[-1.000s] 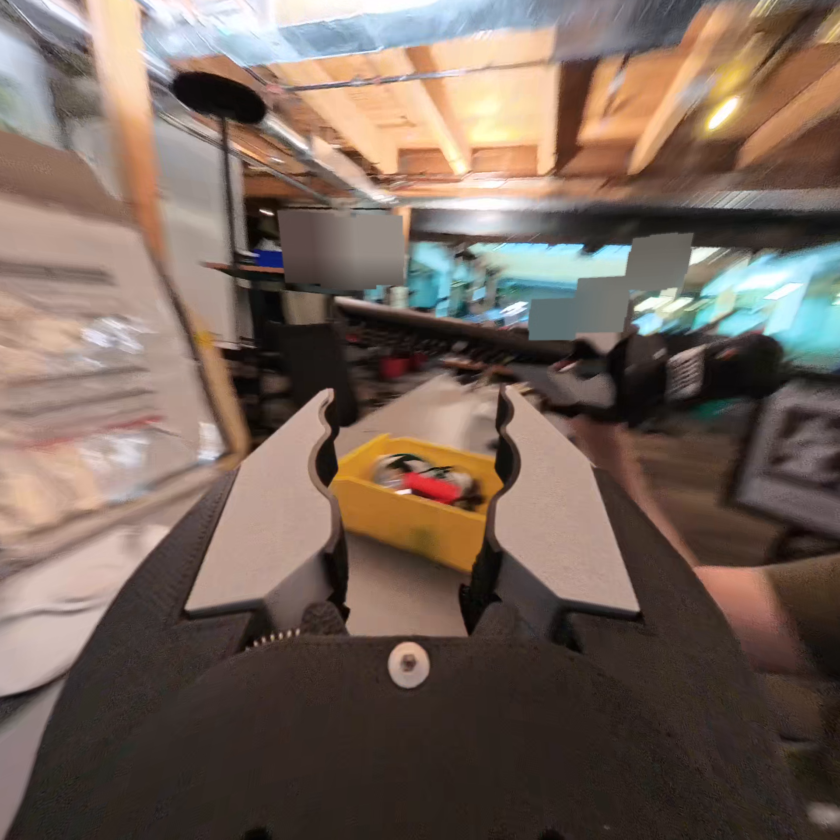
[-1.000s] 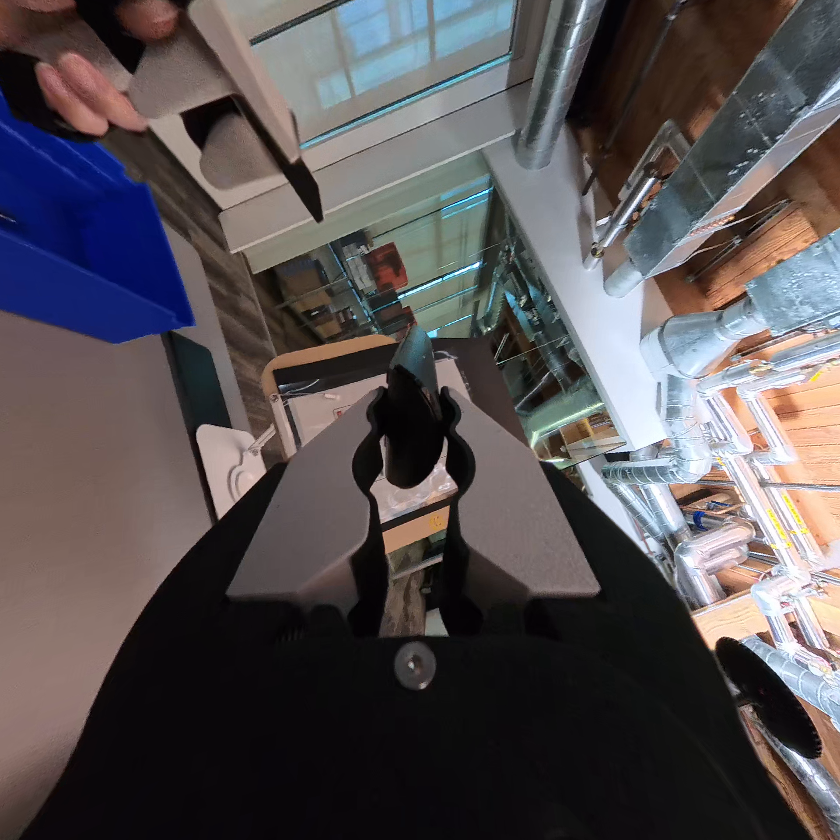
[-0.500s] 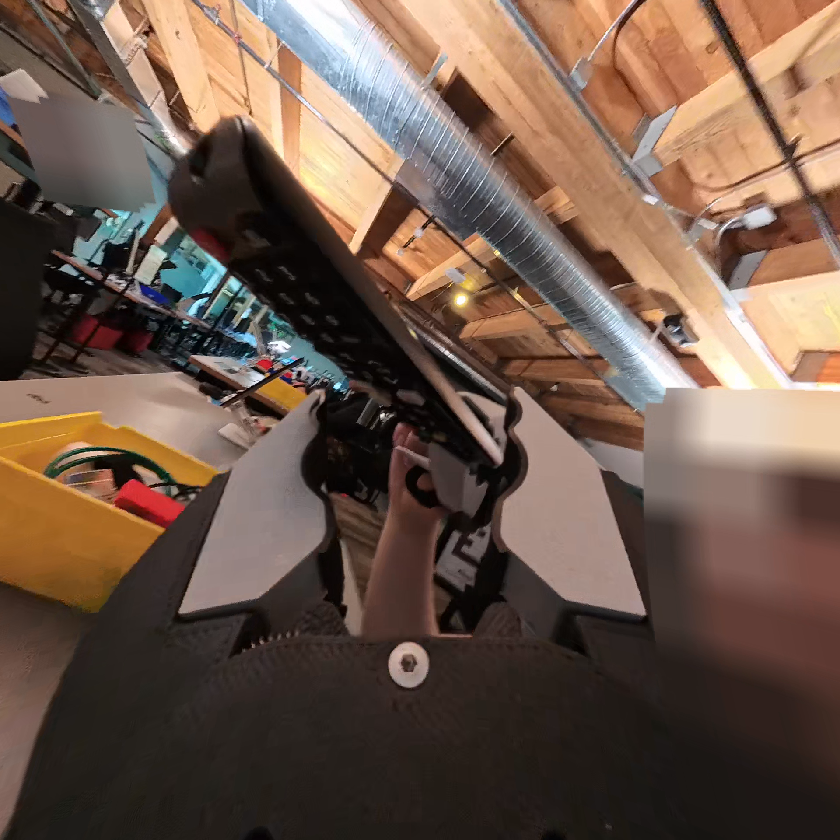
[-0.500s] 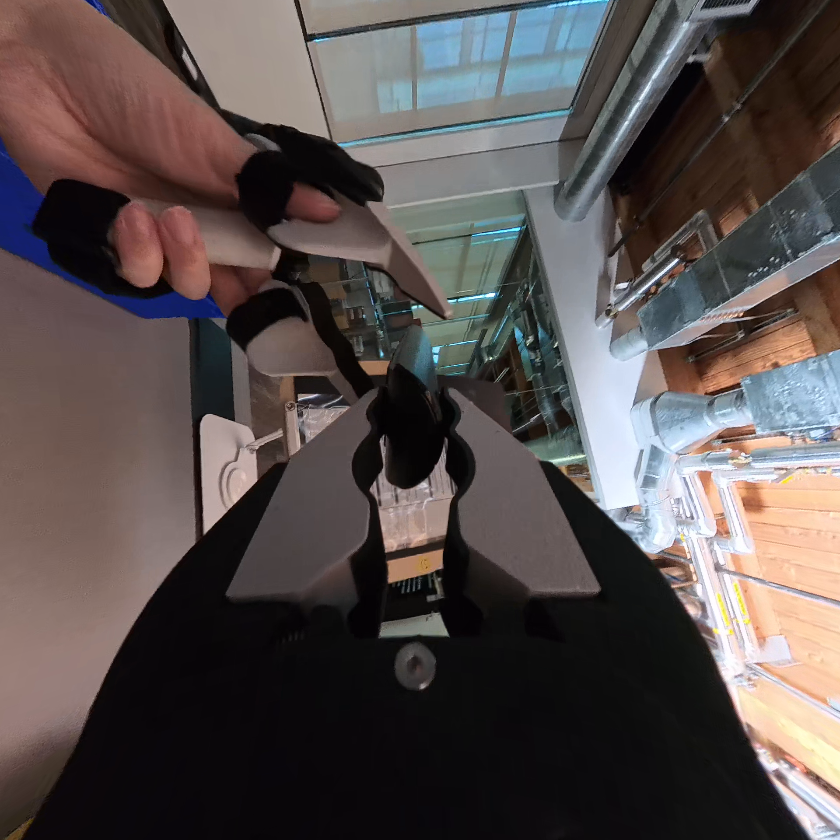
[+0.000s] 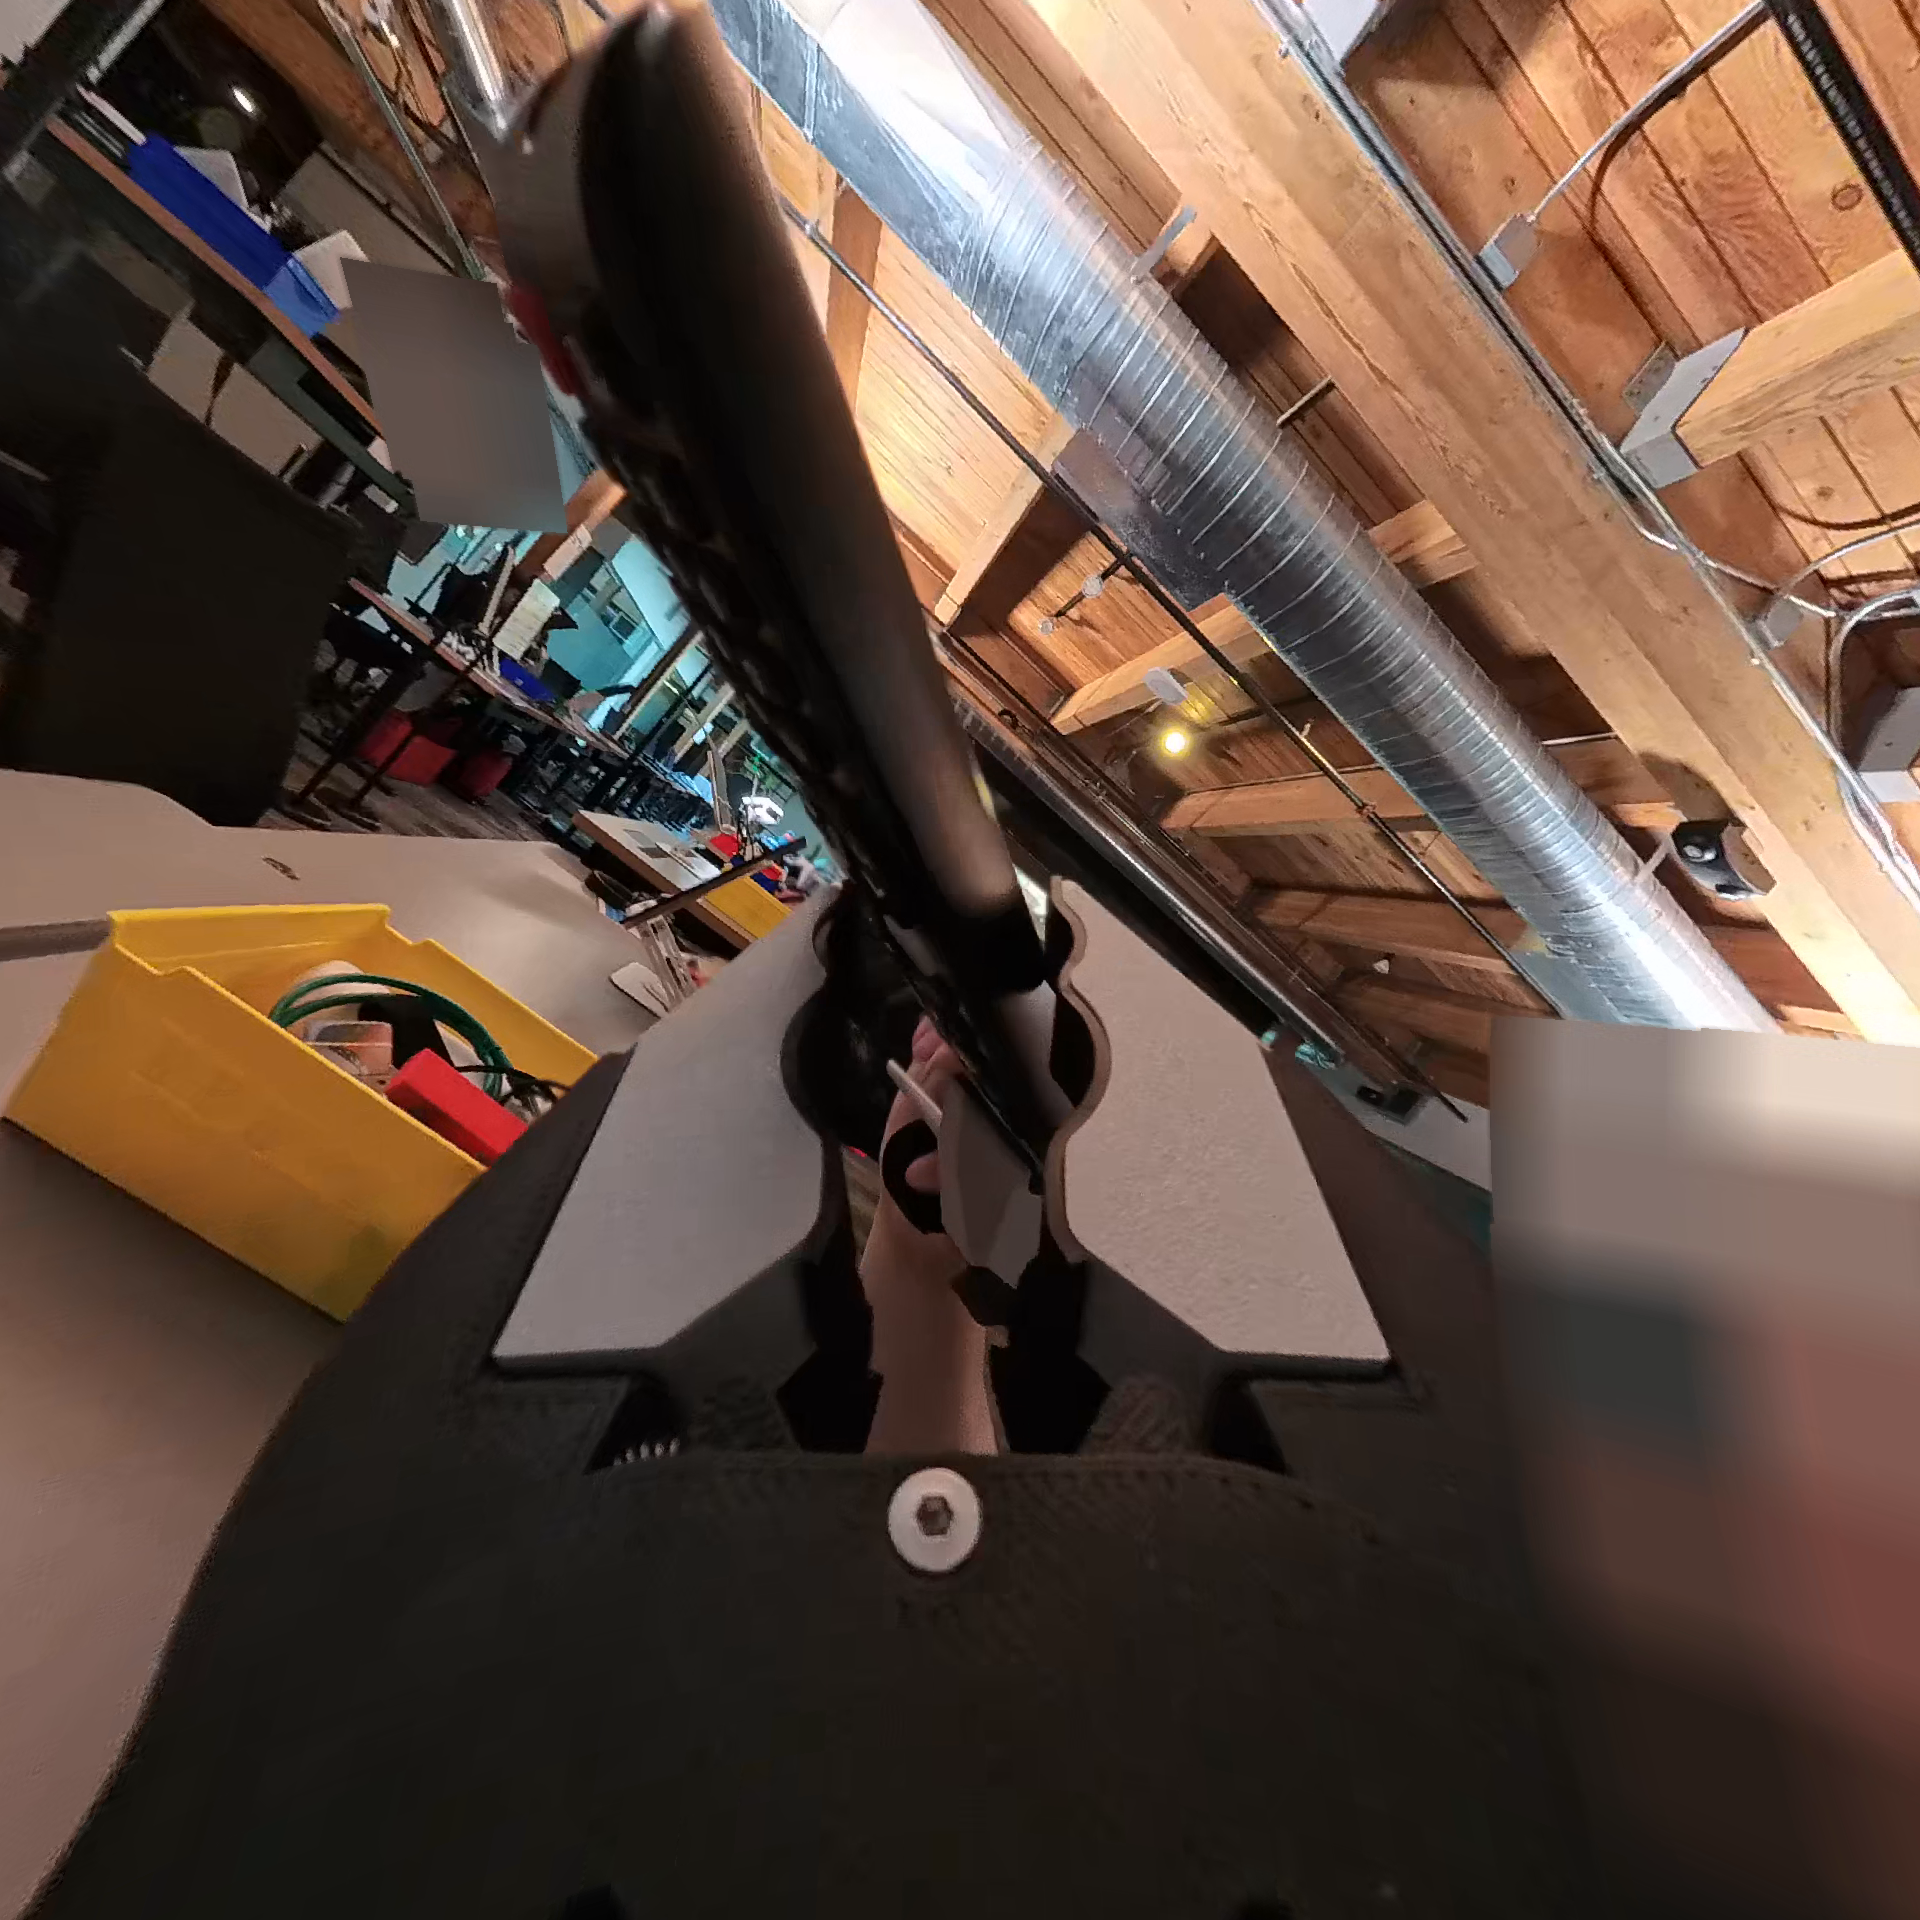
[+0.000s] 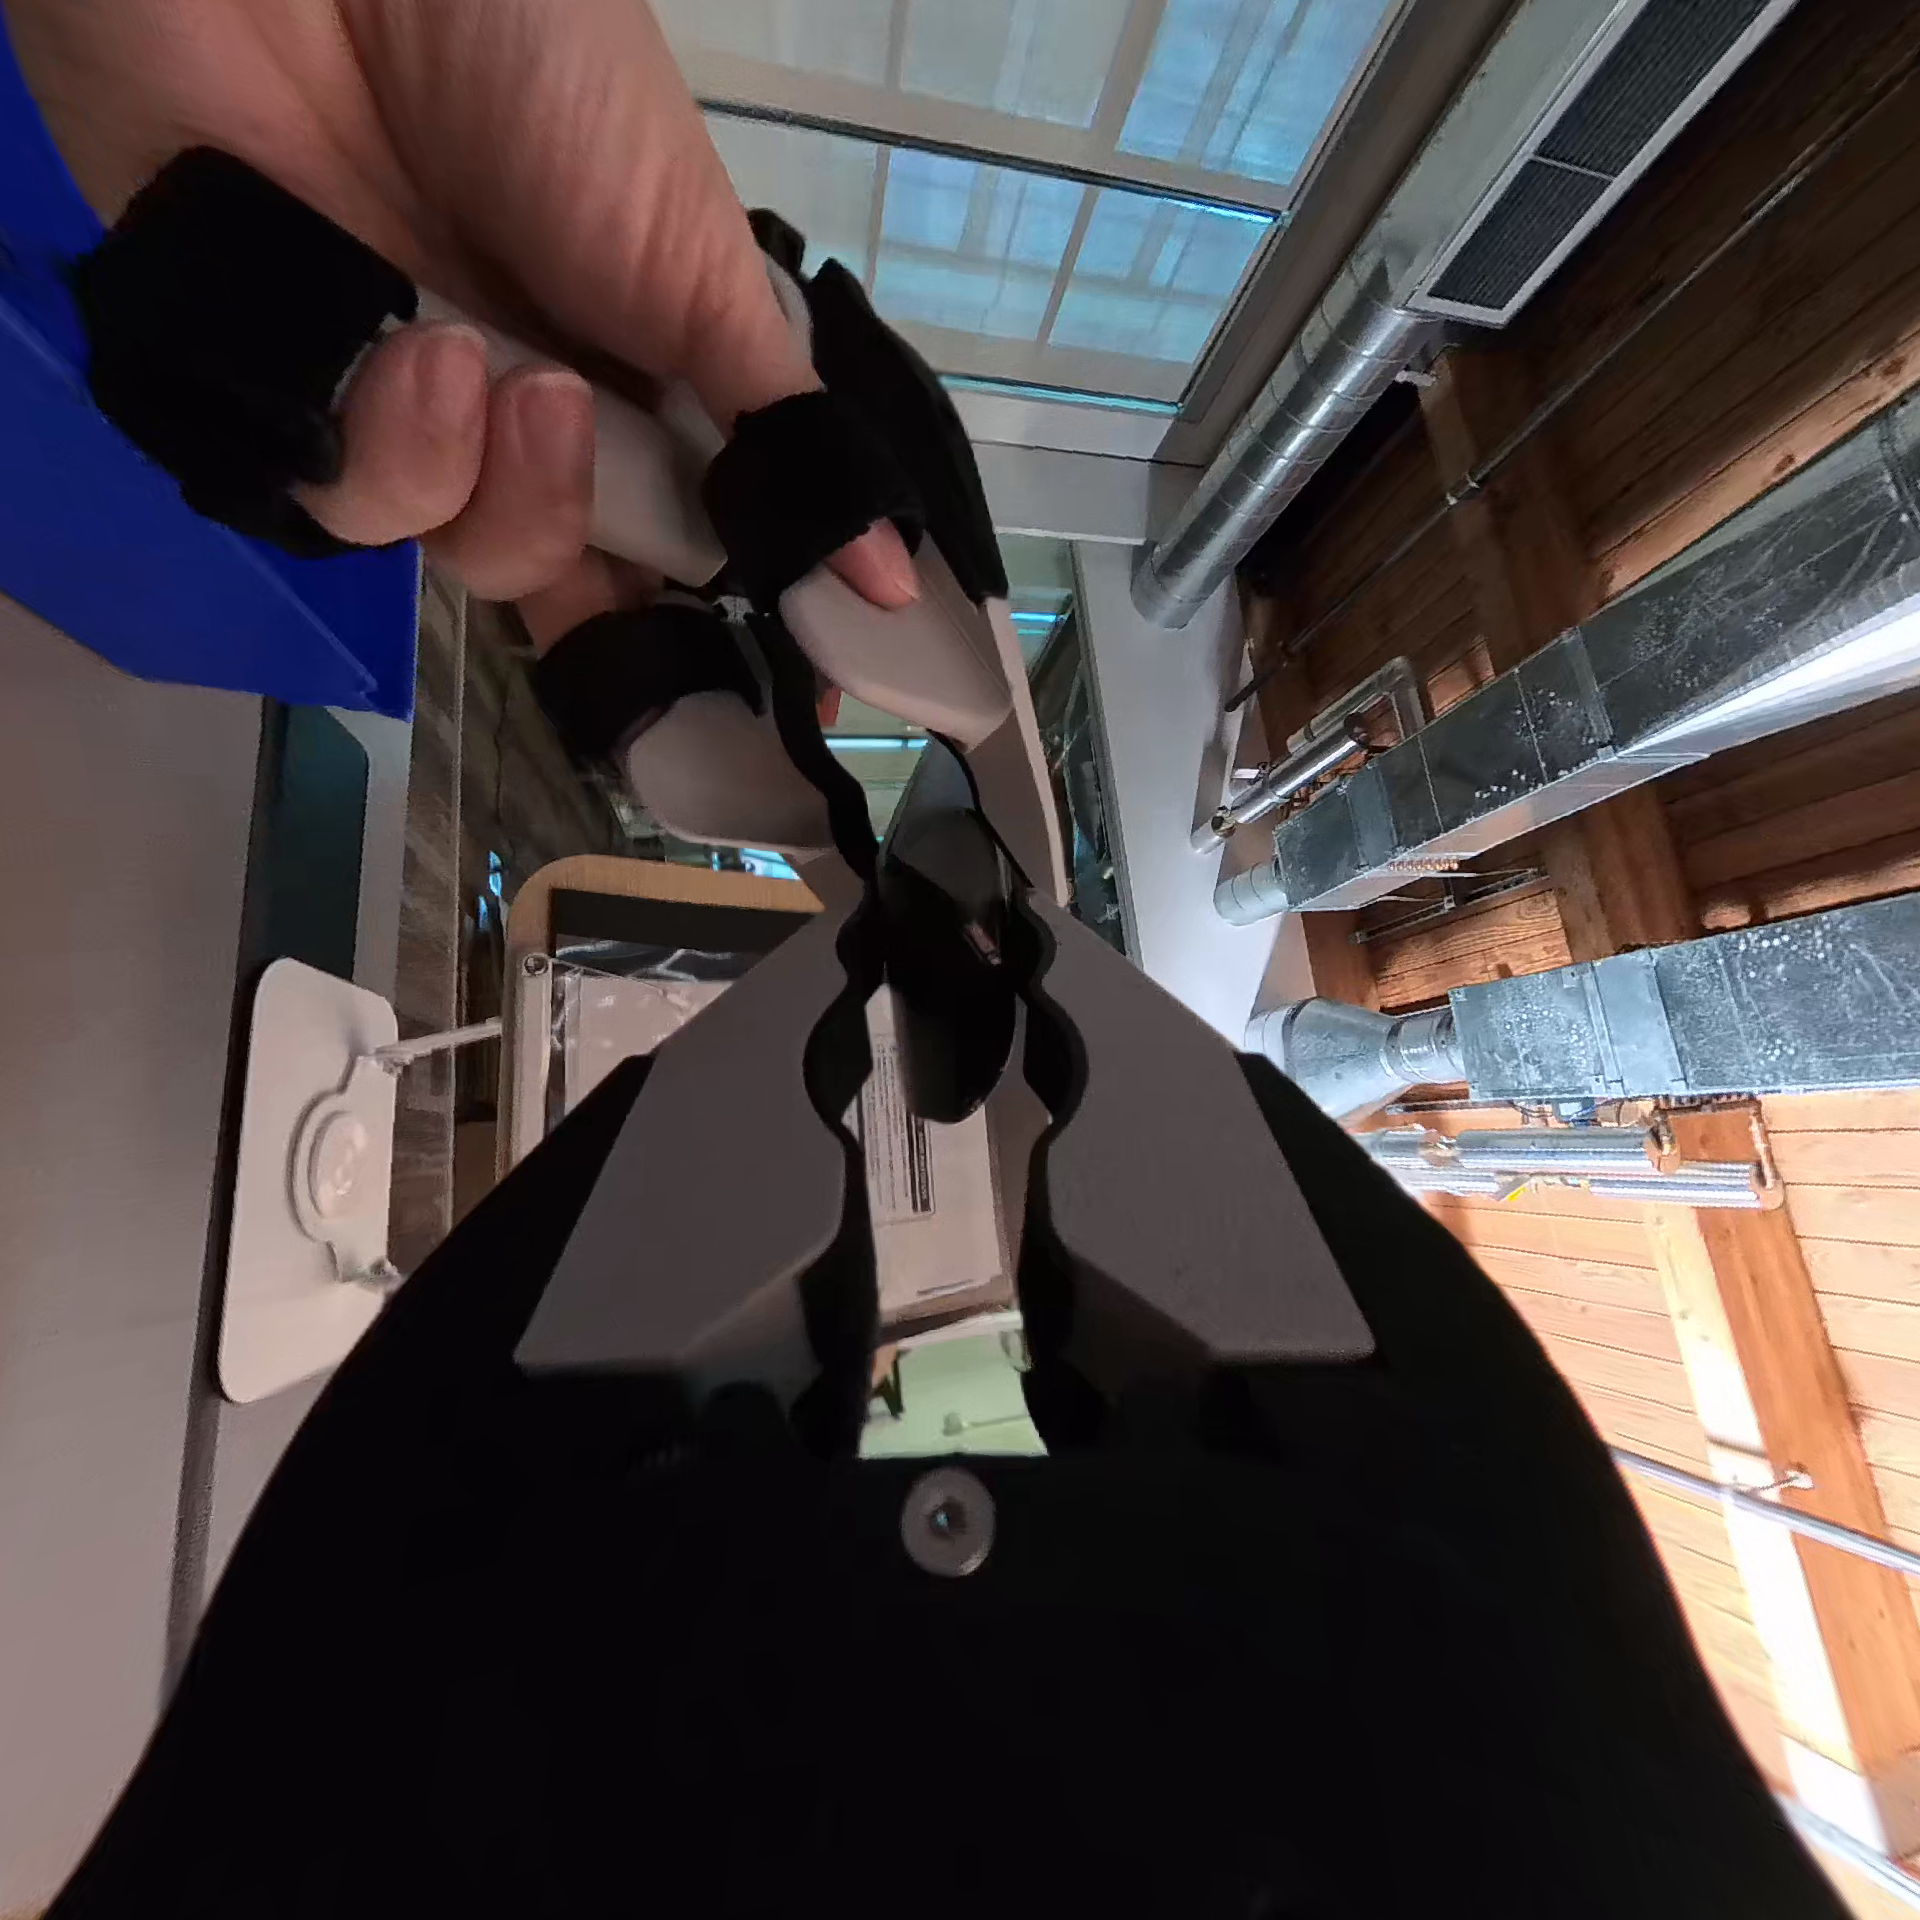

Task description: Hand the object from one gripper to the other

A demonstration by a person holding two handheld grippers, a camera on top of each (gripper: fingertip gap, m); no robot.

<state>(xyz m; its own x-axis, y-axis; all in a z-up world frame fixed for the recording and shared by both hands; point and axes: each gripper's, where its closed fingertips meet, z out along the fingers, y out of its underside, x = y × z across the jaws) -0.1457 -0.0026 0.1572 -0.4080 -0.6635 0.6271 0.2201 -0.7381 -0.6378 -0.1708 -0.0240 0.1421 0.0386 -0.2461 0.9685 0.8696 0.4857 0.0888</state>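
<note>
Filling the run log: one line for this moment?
step: handover | remote in both grippers | left gripper: shut | right gripper: shut

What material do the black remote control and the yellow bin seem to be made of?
The remote control looks like hard black plastic: its back shows a smooth, slightly glossy sheen, and its button rows look duller, perhaps rubber. The yellow bin looks like moulded plastic with a uniform colour, thin walls and a soft satin finish. Neither can be confirmed by sight alone.

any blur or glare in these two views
Left wrist view: remote soft and out of focus up close, ceiling lamp flares slightly. Right wrist view: hand slightly blurred, windows bright, both views fisheye-bent at the edges.
</note>
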